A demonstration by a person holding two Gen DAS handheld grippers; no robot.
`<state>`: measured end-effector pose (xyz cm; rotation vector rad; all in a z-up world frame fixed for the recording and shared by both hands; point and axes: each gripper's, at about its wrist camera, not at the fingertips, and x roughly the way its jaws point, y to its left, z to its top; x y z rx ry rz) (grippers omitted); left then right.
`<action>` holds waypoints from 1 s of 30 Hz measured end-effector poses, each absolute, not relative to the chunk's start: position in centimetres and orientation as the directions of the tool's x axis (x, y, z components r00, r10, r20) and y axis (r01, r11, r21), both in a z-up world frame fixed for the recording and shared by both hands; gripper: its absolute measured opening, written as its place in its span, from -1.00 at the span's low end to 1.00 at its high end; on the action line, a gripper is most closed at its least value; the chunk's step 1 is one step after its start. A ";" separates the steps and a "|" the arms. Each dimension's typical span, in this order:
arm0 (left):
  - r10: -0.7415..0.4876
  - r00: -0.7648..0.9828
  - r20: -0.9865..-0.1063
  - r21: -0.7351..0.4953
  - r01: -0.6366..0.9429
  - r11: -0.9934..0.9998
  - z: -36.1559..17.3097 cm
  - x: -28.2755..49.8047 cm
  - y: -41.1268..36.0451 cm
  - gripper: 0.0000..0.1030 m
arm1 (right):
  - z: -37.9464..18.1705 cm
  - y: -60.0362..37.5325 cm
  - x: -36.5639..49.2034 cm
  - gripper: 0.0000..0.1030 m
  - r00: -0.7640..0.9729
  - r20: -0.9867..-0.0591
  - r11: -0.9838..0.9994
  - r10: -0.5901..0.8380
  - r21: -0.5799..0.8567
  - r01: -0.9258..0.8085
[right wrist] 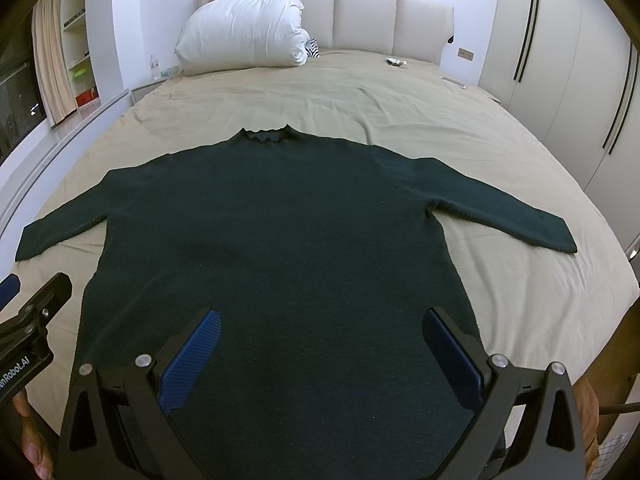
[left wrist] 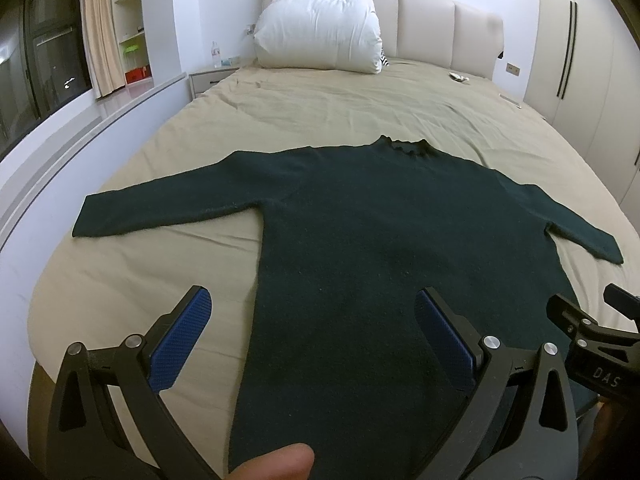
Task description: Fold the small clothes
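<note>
A dark green long-sleeved sweater (left wrist: 360,232) (right wrist: 272,220) lies flat on the beige bed, collar away from me and both sleeves spread out to the sides. My left gripper (left wrist: 312,300) hovers open over the lower left part of the sweater, with its left finger above the bare sheet. My right gripper (right wrist: 320,320) is open above the lower right part of the sweater, holding nothing. Each gripper shows at the edge of the other's view: the right gripper (left wrist: 592,344) and the left gripper (right wrist: 28,328). A thumb (left wrist: 276,462) shows at the bottom of the left wrist view.
The beige bed sheet (left wrist: 280,108) (right wrist: 360,92) stretches to a padded headboard (right wrist: 360,12), with a white pillow (left wrist: 320,32) (right wrist: 244,28) against it. Small items (right wrist: 396,62) lie near the far right. A nightstand (left wrist: 208,76) and window ledge run along the left, wardrobes (right wrist: 560,60) on the right.
</note>
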<state>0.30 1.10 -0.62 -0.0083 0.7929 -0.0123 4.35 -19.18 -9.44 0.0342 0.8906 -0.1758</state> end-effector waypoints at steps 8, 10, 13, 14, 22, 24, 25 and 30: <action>-0.125 0.651 -0.749 -0.152 0.015 0.988 -1.8 1.7 3.3 1.00 | -9.7 -18.9 4.8 1.00 0.613 -0.781 0.987 -0.121 -0.028 0.159; -0.223 0.628 -0.746 -0.270 0.021 0.963 -2.3 2.6 5.2 1.00 | -9.7 -18.9 5.2 1.00 0.614 -0.782 0.988 -0.107 -0.014 0.154; -0.353 0.649 -0.674 -0.439 0.033 0.898 -2.5 3.8 8.4 1.00 | -9.7 -18.6 5.6 1.00 0.623 -0.777 0.990 -0.088 0.003 0.143; -0.358 0.664 -0.656 -0.463 0.021 0.886 -2.5 3.9 9.3 1.00 | -9.7 -18.5 5.8 1.00 0.627 -0.775 0.991 -0.081 0.007 0.137; -0.341 0.681 -0.647 -0.574 -0.141 0.806 -3.7 6.6 19.4 1.00 | -9.2 -17.2 8.2 1.00 0.641 -0.767 0.995 -0.017 0.051 0.087; -0.346 0.719 -0.603 -0.675 -0.228 0.702 -4.7 7.3 24.4 1.00 | -9.3 -17.1 8.8 1.00 0.638 -0.770 0.994 0.009 0.074 0.075; -0.348 0.736 -0.581 -0.712 -0.252 0.656 -5.3 7.6 26.4 1.00 | -9.3 -17.1 9.2 1.00 0.636 -0.771 0.994 0.023 0.087 0.070; -0.280 0.799 -0.532 -0.802 -0.370 0.469 -8.1 9.9 36.1 0.96 | -10.2 -16.5 11.3 0.99 0.614 -0.785 0.988 0.084 0.145 0.050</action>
